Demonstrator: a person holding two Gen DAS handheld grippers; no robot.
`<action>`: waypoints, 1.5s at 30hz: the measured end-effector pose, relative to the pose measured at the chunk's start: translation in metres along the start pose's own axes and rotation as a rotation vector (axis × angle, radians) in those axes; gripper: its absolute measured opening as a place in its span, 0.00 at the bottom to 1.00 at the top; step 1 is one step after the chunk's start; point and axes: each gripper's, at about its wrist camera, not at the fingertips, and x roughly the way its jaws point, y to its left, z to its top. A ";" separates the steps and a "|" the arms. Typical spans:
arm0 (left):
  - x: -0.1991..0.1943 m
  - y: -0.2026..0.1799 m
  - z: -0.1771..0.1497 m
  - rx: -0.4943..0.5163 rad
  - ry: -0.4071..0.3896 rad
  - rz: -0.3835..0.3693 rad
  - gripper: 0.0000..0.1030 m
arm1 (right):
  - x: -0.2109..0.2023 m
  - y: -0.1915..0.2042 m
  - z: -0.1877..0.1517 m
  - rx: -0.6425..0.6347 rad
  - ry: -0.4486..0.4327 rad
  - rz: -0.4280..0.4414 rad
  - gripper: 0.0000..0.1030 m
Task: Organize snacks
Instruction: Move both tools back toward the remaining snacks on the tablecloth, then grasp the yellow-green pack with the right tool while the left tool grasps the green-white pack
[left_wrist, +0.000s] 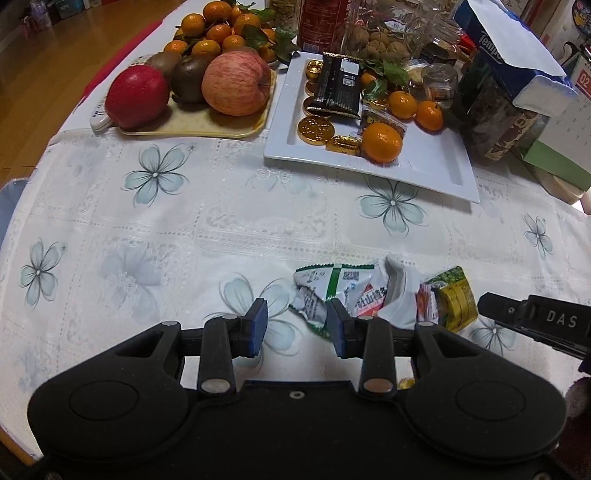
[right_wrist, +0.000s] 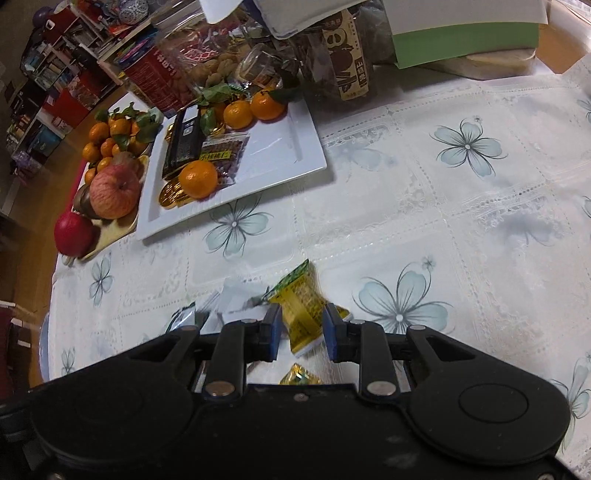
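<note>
Our right tongs are clamped on a yellow-green snack packet, which hangs between the blue pads above the tabletop. Our left tongs stand apart with nothing between the pads; just beyond their right pad lies a white-green wrapper together with other crumpled packets. Farther back we see the white rectangular plate, which carries gold coins, a dark chocolate bar and several mandarins. Beside it, a yellow tray holds two apples and kiwis.
</note>
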 end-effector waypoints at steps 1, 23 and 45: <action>0.003 -0.001 0.003 -0.012 -0.001 -0.012 0.44 | 0.006 -0.001 0.003 0.017 0.001 -0.005 0.26; 0.043 -0.008 0.010 -0.086 0.123 -0.037 0.46 | 0.033 0.025 -0.003 -0.123 0.014 -0.046 0.27; 0.038 -0.006 0.005 -0.112 0.159 -0.020 0.41 | 0.039 0.024 0.003 -0.077 0.040 -0.042 0.42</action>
